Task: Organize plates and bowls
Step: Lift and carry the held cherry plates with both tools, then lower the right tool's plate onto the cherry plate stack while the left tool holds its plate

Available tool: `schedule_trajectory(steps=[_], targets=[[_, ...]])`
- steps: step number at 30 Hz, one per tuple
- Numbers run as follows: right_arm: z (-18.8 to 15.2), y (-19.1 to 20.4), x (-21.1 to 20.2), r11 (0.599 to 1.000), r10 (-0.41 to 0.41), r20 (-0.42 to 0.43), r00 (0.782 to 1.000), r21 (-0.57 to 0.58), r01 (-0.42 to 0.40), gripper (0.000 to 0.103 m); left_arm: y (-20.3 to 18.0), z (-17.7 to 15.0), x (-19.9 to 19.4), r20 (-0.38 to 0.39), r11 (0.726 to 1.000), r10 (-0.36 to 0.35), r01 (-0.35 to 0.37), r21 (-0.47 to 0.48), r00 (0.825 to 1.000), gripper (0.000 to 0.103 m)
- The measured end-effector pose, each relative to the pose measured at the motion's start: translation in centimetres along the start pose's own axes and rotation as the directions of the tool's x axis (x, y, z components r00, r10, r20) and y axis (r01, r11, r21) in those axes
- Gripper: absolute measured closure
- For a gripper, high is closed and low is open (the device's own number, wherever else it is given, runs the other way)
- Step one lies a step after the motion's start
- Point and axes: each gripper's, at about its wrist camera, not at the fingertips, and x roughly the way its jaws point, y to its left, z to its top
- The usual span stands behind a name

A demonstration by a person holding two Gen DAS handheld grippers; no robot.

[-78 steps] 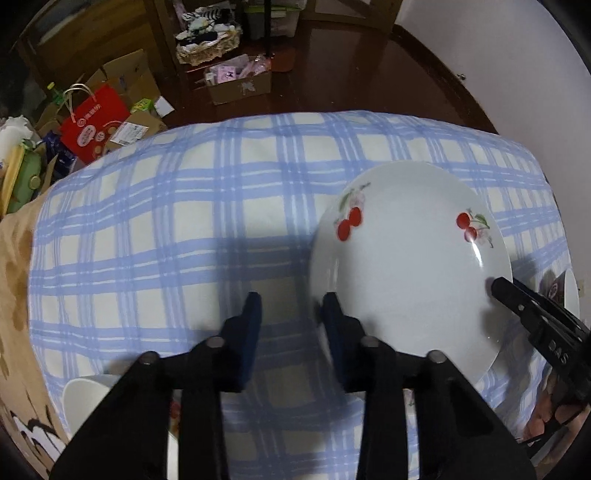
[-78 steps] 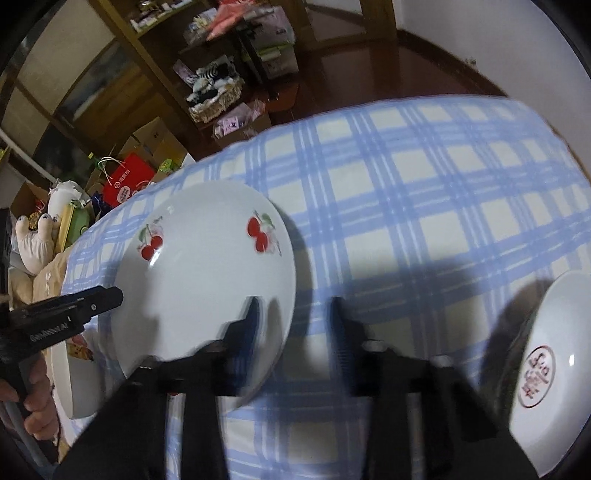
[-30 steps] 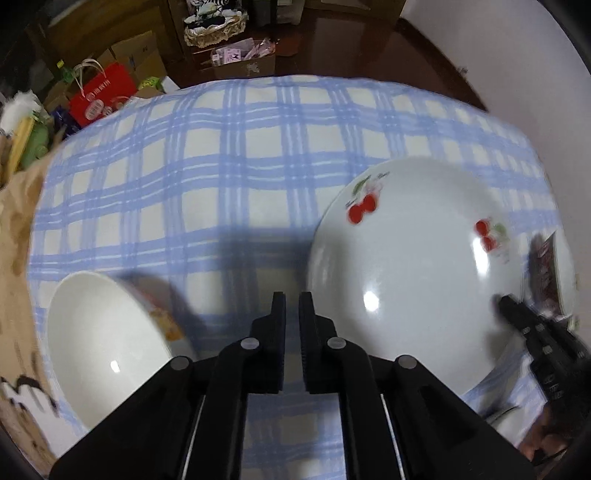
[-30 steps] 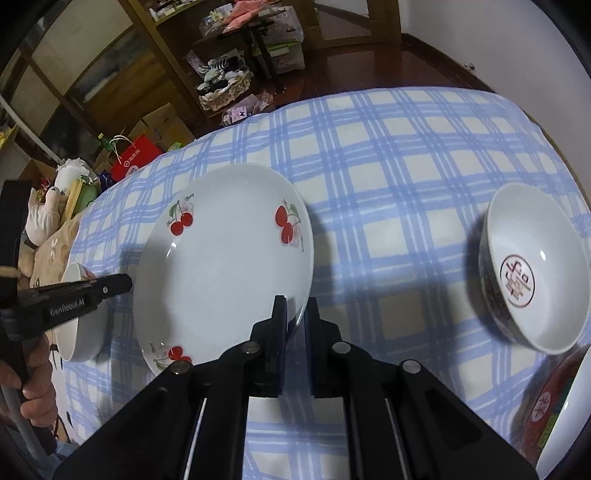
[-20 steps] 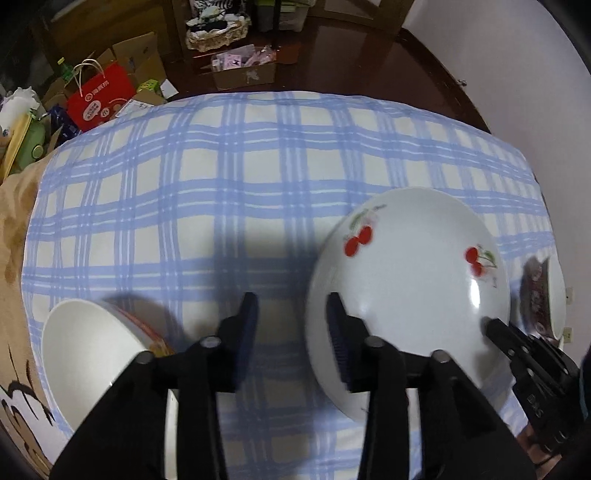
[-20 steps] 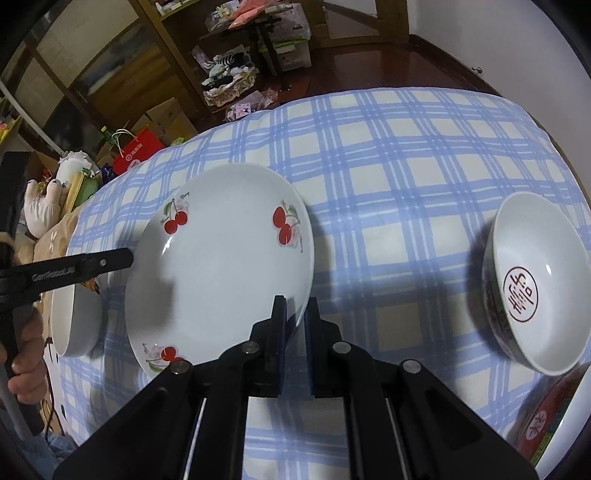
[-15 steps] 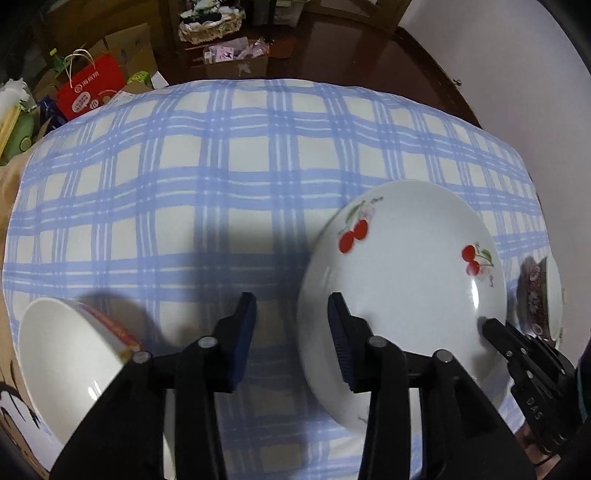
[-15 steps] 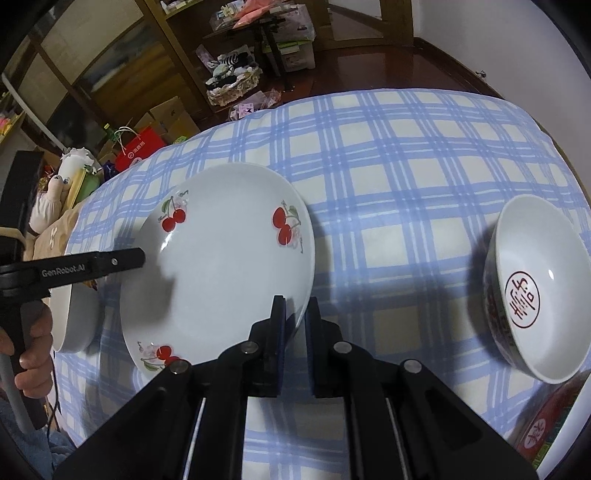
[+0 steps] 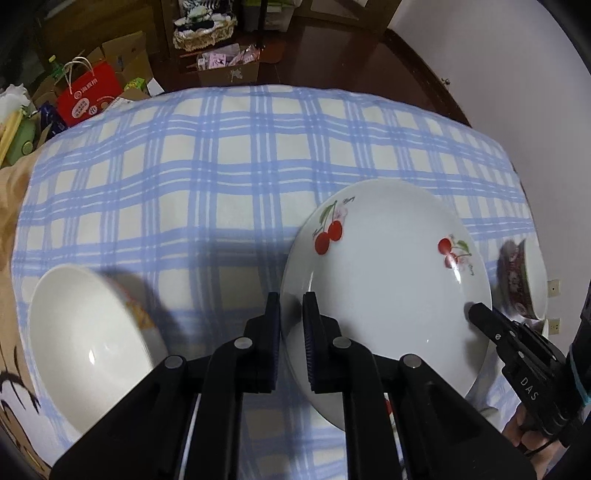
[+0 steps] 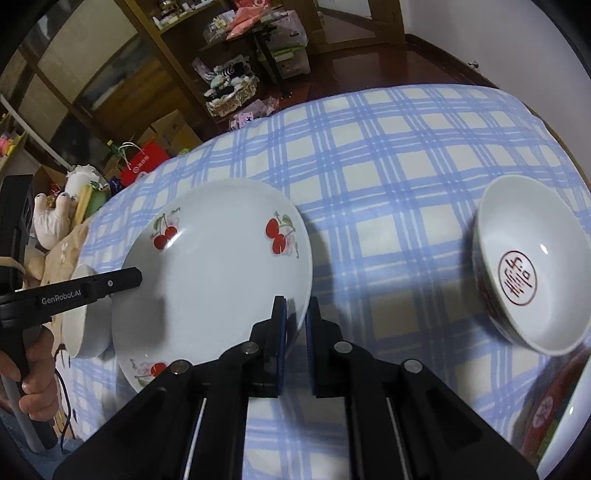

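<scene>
A white plate with red cherries (image 9: 388, 295) (image 10: 218, 288) is held tilted above the blue checked tablecloth (image 9: 229, 177). My left gripper (image 9: 291, 328) is shut on the plate's left rim. My right gripper (image 10: 295, 325) is shut on the opposite rim, and it shows in the left wrist view (image 9: 491, 325) too. A white bowl (image 9: 85, 343) (image 10: 86, 310) with an orange pattern outside sits at the cloth's left edge. A bowl with a red character inside (image 10: 532, 266) (image 9: 524, 284) sits to the right of the plate.
Another dish with a red rim (image 10: 554, 406) lies at the near right corner. Beyond the table are cardboard boxes, a red bag (image 9: 88, 96), a basket (image 9: 205, 31) and wooden shelves (image 10: 166, 55). A white wall (image 9: 498, 55) runs along the right.
My left gripper, open half a second ago, has closed on the plate's left rim. The right gripper has kept its hold. The plate has shifted only slightly.
</scene>
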Motion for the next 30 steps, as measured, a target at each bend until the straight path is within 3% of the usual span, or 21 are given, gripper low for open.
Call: schedule_trajectory(steps=[8,13,17,30], targets=[[-1.4,0.6,-5.0,1.0,0.001,0.067,0.998,-0.02,0.001,0.093,-1.0,-2.7,-4.3,0.034,0.999,-0.036,0.036,0.014,0.999,0.092],[-2.8,0.1,-8.0,1.0,0.025,0.079,0.997,0.007,-0.025,0.093,-2.2,-5.0,-6.7,0.023,0.997,-0.044,0.042,0.067,0.999,0.091],[-4.4,0.2,-10.1,1.0,0.002,0.101,0.995,-0.021,0.0,0.093,-3.6,-6.8,-8.7,0.048,0.994,-0.046,0.041,0.104,0.998,0.092],[-9.5,-1.5,-15.6,1.0,-0.019,0.148,0.989,-0.002,0.019,0.093,-7.1,-12.2,-12.3,0.078,0.987,-0.065,0.052,0.154,0.995,0.092]])
